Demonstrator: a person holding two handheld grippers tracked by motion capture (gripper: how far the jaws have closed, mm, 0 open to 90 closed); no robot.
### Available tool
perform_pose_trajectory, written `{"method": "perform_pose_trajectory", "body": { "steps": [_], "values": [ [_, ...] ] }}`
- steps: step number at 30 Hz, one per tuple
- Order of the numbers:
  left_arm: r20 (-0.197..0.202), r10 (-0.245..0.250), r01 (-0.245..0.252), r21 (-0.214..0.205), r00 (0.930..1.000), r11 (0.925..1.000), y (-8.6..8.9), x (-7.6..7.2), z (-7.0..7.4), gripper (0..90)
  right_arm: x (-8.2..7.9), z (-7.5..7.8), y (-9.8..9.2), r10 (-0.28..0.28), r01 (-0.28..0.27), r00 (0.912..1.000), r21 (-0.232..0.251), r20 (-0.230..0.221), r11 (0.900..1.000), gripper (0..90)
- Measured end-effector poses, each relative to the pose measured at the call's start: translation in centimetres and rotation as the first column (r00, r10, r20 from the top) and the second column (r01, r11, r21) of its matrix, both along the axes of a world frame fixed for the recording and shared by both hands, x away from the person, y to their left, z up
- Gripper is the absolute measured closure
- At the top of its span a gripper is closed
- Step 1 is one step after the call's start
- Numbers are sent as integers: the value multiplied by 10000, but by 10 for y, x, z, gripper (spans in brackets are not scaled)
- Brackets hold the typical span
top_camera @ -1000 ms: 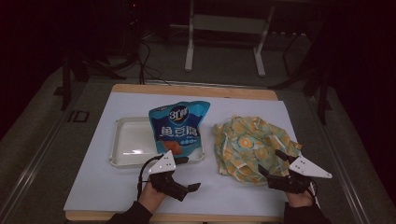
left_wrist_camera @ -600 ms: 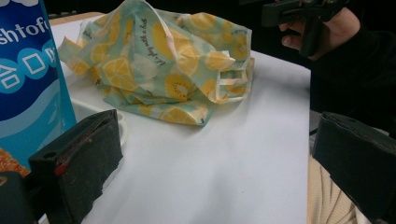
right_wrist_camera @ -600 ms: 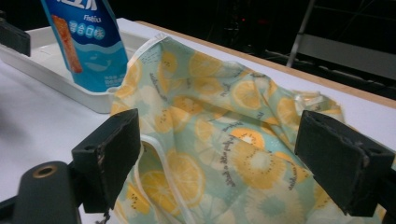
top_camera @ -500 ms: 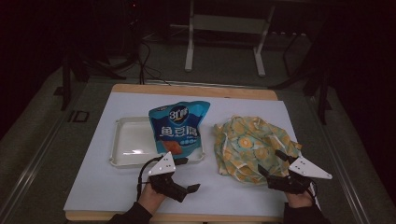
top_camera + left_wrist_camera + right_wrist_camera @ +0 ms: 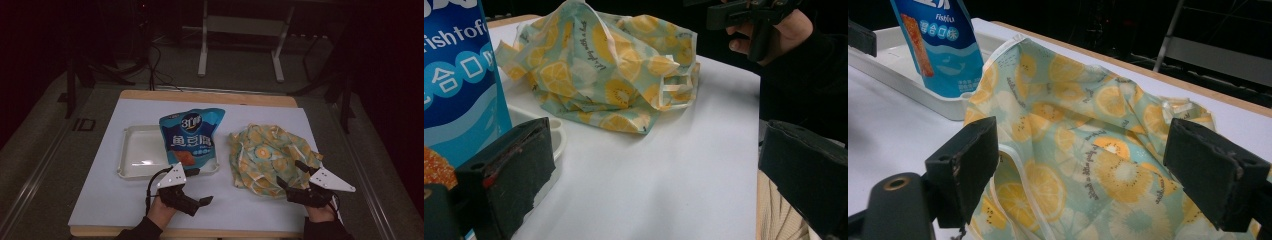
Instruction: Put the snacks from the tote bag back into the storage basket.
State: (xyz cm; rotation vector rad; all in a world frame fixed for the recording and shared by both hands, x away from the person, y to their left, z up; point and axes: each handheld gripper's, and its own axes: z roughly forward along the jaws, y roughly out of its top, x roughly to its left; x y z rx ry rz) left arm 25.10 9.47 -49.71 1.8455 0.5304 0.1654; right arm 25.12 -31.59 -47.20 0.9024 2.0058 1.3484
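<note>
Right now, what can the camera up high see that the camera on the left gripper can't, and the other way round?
High view alone: the whole white tray, the left gripper itself, and metal stands on the floor beyond the table. Left gripper view alone: a close look between its own open jaws, and small print on the fruit-patterned cloth bag. Both: that bag, the blue snack packet, the tray's rim, the white tabletop and the right gripper.

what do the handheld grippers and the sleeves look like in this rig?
Both grippers, left and right, are black with two blocky, dark-padded jaws. Each carries a pale grey three-cornered plate on top. A thin black cable loops from the left one. The person wears dark sleeves.
</note>
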Motion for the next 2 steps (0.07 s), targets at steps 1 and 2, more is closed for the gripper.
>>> {"method": "perform_pose_trajectory", "body": {
  "steps": [1, 2],
  "values": [
    [0, 0, 0, 0, 10000, 10000, 0, 0, 0, 20, 0, 0, 0, -4, 4, 10000, 11, 5, 10000, 143],
    [-5, 2, -2, 1, 10000, 10000, 0, 0, 0, 20, 0, 0, 0, -4, 4, 10000, 11, 5, 10000, 143]
  ]
}}
